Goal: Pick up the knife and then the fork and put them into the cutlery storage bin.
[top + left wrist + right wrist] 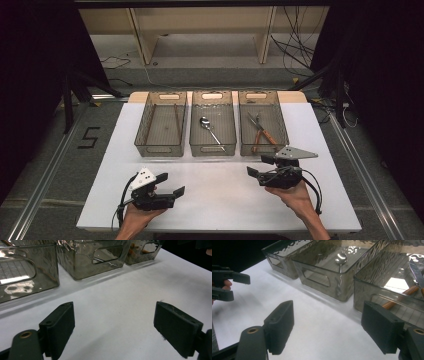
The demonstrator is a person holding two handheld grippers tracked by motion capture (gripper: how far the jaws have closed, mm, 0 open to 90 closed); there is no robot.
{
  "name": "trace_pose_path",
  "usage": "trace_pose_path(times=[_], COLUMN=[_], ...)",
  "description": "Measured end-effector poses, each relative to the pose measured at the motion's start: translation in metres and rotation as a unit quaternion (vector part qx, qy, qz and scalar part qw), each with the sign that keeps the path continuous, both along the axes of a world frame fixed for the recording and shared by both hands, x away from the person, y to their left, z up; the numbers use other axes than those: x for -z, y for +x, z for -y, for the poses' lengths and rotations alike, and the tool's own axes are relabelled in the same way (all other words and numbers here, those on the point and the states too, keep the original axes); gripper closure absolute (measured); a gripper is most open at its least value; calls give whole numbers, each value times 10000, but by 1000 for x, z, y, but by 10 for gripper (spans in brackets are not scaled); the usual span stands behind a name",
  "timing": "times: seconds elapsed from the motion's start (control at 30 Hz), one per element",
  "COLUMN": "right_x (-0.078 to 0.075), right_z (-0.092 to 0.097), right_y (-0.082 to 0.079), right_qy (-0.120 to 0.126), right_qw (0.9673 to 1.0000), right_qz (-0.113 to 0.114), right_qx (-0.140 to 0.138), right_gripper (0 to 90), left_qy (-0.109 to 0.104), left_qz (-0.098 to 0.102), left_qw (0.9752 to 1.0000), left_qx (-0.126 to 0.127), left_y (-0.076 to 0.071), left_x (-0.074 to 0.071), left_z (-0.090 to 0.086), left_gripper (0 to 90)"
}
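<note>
White tabletop (220, 200) fills the middle of the high view, set on a grey floor with dark curtains at both sides and a pale wooden frame behind. Three smoky clear bins stand side by side across its far half, long axes running away from the person. Inside the middle bin (213, 123) a spoon (210, 130) lies with its bowl at the far end and its handle angled toward the person's right. Scissors (260, 131) with orange-brown handles rest in the right bin (262, 122), blades pointing away, handles near. One thin stick (176, 120) lies lengthwise in the left bin (161, 124).

Up close, the right gripper view catches the spoon's shiny bowl and the scissor handles through the rippled wall, plus the other gripper at its left edge.

Each hand rests on the near table: the left gripper (170, 184) and the right gripper (259, 165) point inward, jaws spread wide, holding nothing.
</note>
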State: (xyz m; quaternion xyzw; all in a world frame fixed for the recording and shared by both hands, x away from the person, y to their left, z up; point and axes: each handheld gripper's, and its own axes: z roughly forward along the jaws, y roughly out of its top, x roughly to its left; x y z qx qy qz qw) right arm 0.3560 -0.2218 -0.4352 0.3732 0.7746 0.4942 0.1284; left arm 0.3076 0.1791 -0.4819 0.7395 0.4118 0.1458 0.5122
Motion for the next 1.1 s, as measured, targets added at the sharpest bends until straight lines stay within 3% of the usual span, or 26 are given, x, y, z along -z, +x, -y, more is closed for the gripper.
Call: trace_pose_path(times=[0.37,0.57,1.1], right_x=[10,17,29], right_z=[6,10,17], right_y=[-21,-29,-43], right_qy=[2,43,172], right_qw=[9998,9998,9993], right_qz=[201,180,312], right_qx=[-39,-18,96], right_gripper=[258,245,213], left_qy=[-12,-6,17], left_qz=[-7,-17,-30], left_qw=[10000,10000,10000], left_qx=[2,19,83], left_y=[1,1,0], left_x=[0,0,1], left_z=[-1,-1,1], left_gripper=[167,167,167])
